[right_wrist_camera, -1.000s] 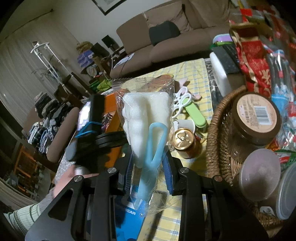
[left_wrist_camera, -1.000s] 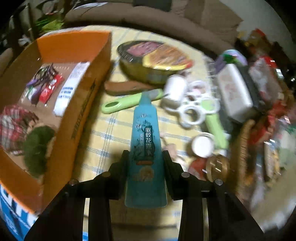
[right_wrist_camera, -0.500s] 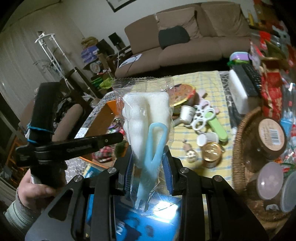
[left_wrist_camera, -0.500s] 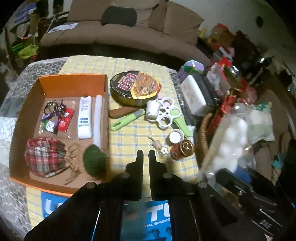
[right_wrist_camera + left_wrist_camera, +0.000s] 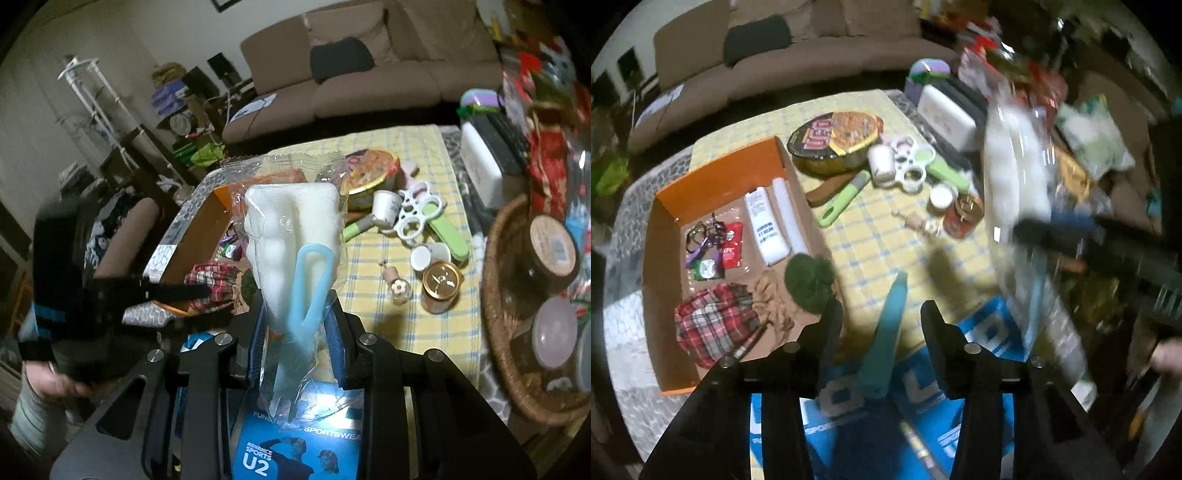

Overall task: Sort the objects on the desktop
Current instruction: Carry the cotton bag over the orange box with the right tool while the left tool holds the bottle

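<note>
Left wrist view: my left tongs [image 5: 882, 314] gape, teal tube [image 5: 882, 339] loose between them; right tongs [image 5: 297, 314] pinch the bagged sponge [image 5: 295, 236].
Orange box [image 5: 716, 177] partly filled; scissors [image 5: 916, 166] and can [image 5: 964, 218] remain. Half a second ago the left fingers were nearly shut.

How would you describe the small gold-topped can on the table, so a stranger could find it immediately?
Start at the yellow checked tablecloth, at its edge beside the wicker basket. There the gold-topped can stands upright, next to a white cup. It alone has a shiny gold top.
</note>
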`<state>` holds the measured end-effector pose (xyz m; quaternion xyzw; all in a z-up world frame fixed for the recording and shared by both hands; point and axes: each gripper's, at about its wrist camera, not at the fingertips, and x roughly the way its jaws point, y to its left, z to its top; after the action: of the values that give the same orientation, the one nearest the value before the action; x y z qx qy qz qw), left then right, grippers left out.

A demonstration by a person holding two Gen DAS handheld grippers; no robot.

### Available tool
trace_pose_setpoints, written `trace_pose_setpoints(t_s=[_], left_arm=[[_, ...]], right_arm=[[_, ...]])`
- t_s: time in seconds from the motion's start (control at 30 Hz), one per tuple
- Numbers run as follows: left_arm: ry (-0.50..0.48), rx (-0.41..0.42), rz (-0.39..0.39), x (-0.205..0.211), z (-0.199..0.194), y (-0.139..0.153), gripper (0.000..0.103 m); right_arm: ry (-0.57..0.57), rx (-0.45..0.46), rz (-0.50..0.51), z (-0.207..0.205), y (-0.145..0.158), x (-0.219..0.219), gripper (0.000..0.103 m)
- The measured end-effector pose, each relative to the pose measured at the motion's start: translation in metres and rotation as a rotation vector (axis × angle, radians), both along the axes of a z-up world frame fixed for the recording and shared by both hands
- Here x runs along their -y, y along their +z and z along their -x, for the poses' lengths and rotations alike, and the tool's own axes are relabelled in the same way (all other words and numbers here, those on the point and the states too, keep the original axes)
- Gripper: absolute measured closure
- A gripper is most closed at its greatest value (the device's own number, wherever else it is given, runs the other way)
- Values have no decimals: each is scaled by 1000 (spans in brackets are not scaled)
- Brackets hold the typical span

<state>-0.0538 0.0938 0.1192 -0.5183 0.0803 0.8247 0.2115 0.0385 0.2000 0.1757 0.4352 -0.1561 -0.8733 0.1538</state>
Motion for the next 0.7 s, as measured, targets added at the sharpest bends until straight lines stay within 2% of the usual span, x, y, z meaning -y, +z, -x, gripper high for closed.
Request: trace_pose_setpoints(t_s=[0.07,0.13,0.3,0.7], left_arm=[[7,-4,1,5,-5,-4,56],[69,-3,-55,23,-2,1,56],[170,-11,-92,69,2,8,48],[231,55,-114,117,-7,-16,48]], right_arm=[[-5,0,20,3,0,-2,75],[-1,4,54,8,2,0,75],[27,0,71,23,4,22,75],[77,37,78,34,-18,71,75]])
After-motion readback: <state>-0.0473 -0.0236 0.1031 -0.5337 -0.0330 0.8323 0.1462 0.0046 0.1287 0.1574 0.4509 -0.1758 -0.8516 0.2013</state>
